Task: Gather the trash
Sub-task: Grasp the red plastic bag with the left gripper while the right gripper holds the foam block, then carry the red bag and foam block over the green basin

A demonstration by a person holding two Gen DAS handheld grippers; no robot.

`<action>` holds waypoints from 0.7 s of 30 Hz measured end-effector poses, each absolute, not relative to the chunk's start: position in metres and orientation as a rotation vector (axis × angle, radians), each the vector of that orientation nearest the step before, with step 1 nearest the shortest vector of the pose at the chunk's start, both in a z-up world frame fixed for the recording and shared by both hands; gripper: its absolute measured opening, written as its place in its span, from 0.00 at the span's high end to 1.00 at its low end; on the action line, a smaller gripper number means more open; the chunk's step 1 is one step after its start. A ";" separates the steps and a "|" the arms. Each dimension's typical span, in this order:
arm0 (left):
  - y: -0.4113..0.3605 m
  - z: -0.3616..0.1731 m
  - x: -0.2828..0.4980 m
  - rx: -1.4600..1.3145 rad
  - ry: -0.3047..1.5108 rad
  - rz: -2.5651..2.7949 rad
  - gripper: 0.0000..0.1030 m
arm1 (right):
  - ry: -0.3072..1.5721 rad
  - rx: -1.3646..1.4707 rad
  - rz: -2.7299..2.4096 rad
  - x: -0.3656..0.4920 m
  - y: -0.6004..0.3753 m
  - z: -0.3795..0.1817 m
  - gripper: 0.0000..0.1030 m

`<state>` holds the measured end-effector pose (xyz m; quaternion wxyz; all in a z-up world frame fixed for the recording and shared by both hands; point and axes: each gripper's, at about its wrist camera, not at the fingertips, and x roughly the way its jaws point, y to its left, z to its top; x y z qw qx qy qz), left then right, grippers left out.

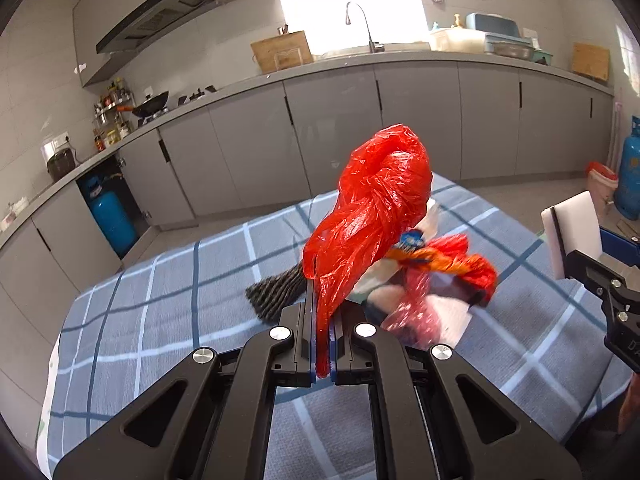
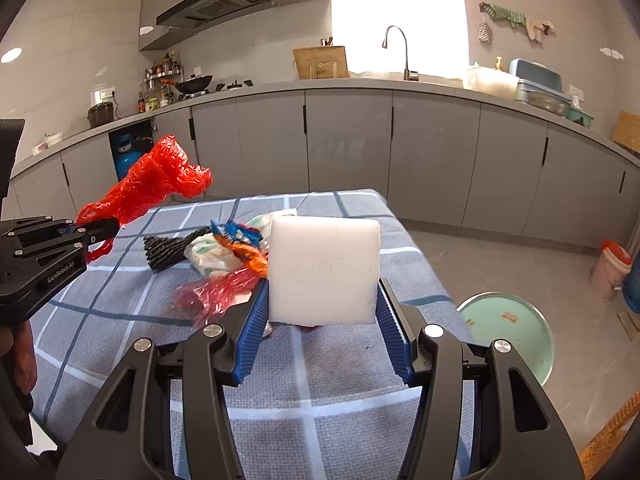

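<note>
1. Grey kitchen cabinets (image 2: 352, 140) run along the far wall under a countertop with a sink faucet (image 2: 396, 50); a range hood (image 2: 208, 4) hangs above a black wok (image 2: 195, 83).
2. Nearer the cameras stands a table under a blue checked cloth (image 1: 160, 320).
3. Left gripper (image 1: 322, 344): its fingers are pressed together, pinching a tail of a red plastic bag (image 1: 376, 208). The bag rises crumpled and knotted ahead of the fingertips, lifted clear of the cloth.
4. In the right wrist view that same gripper (image 2: 102, 232) reaches in from the left edge, with the red bag (image 2: 152, 182) flaring up beyond its tips.
5. Right gripper (image 2: 324, 300): its blue ribbed pads (image 2: 252, 332) clamp a white foam block (image 2: 324, 268) from both sides, the block standing upright between them and held above the cloth.
6. Beyond and left of the right gripper's tips, a small heap of trash lies on the cloth: an orange-and-blue snack wrapper (image 2: 240, 244), crumpled white paper (image 2: 208, 256), a dark ribbed net sleeve (image 2: 172, 250) and a reddish clear wrapper (image 2: 216, 292), blurred.
7. From the left gripper, this heap sits just behind and right of the hanging bag.
8. On the floor right of the right gripper sits a pale green round lid (image 2: 516, 332), and further back a bucket (image 2: 610, 268).
</note>
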<state>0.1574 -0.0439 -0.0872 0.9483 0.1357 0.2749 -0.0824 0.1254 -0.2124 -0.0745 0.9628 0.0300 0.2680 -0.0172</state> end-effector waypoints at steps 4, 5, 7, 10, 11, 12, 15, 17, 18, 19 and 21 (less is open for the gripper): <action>-0.063 -0.075 0.159 0.283 0.526 -0.203 0.95 | 0.526 0.067 -0.070 0.122 -0.224 -0.068 0.48; -0.066 -0.074 0.159 0.282 0.521 -0.210 0.95 | 0.523 0.068 -0.081 0.121 -0.227 -0.066 0.48; -0.075 -0.069 0.158 0.280 0.505 -0.226 0.95 | 0.516 0.072 -0.098 0.120 -0.233 -0.063 0.48; -0.088 -0.064 0.159 0.278 0.491 -0.249 0.95 | 0.504 0.082 -0.124 0.118 -0.242 -0.059 0.48; -0.092 -0.063 0.159 0.281 0.486 -0.254 0.95 | 0.501 0.085 -0.131 0.117 -0.246 -0.058 0.48; -0.098 -0.061 0.159 0.282 0.482 -0.263 0.95 | 0.497 0.088 -0.140 0.116 -0.250 -0.057 0.48; -0.111 -0.059 0.161 0.287 0.473 -0.280 0.95 | 0.488 0.101 -0.167 0.114 -0.263 -0.055 0.48; -0.119 -0.057 0.162 0.287 0.468 -0.292 0.95 | 0.485 0.109 -0.183 0.112 -0.272 -0.055 0.48; -0.125 -0.056 0.163 0.289 0.465 -0.300 0.95 | 0.484 0.116 -0.193 0.111 -0.277 -0.055 0.48; -0.130 -0.055 0.164 0.290 0.463 -0.307 0.95 | 0.483 0.121 -0.201 0.110 -0.281 -0.055 0.48; -0.141 -0.053 0.165 0.291 0.459 -0.323 0.95 | 0.479 0.129 -0.218 0.108 -0.290 -0.055 0.48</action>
